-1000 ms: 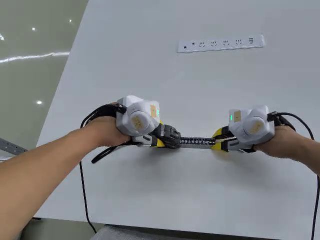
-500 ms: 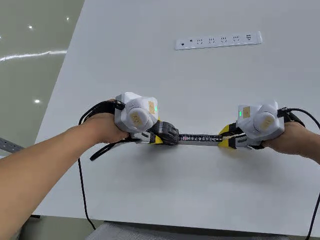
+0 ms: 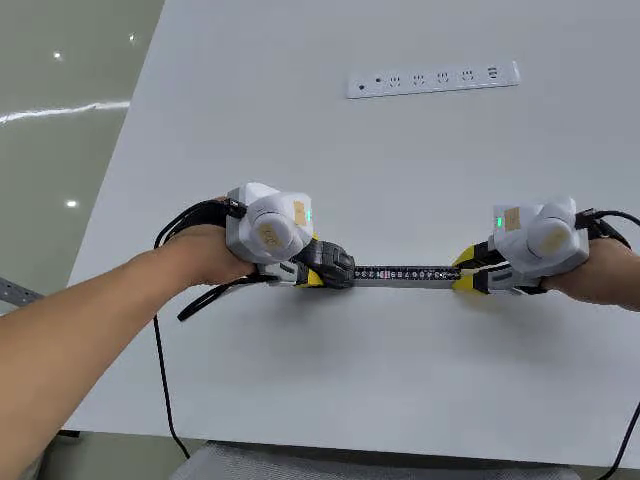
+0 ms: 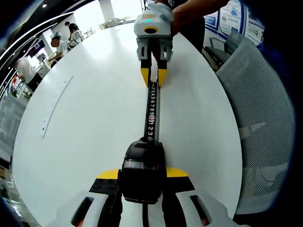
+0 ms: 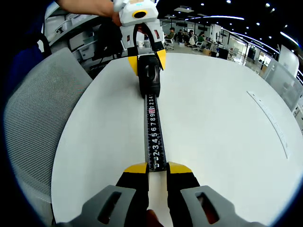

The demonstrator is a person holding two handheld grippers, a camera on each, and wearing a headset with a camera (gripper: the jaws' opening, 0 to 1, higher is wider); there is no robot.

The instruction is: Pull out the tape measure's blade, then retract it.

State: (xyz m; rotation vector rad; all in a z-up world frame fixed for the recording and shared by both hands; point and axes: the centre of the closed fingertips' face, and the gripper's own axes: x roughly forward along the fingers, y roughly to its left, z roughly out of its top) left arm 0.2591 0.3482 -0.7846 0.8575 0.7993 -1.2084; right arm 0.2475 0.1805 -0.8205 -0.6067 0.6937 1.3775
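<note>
The black tape measure case point(image 3: 333, 266) rests on the white table, and my left gripper point(image 3: 312, 270) is shut on it. In the left gripper view the tape measure case point(image 4: 143, 169) sits between the yellow-tipped jaws. The numbered blade point(image 3: 405, 272) stretches to the right from the case to my right gripper point(image 3: 468, 277), which is shut on the blade's end. In the right gripper view the blade point(image 5: 155, 132) runs from my right gripper point(image 5: 156, 168) straight to the tape measure case point(image 5: 149, 78) held by the left gripper point(image 5: 147, 59). The right gripper point(image 4: 154, 75) also appears across the table in the left gripper view.
A white power strip point(image 3: 433, 79) lies at the far side of the table point(image 3: 300, 130). A grey mesh chair point(image 4: 265, 127) stands at the near table edge. Cables trail from both hands. People and desks are in the background of the gripper views.
My right gripper has moved to the right with the blade's end, so more of the blade shows. The left gripper and the case have stayed about where they were.
</note>
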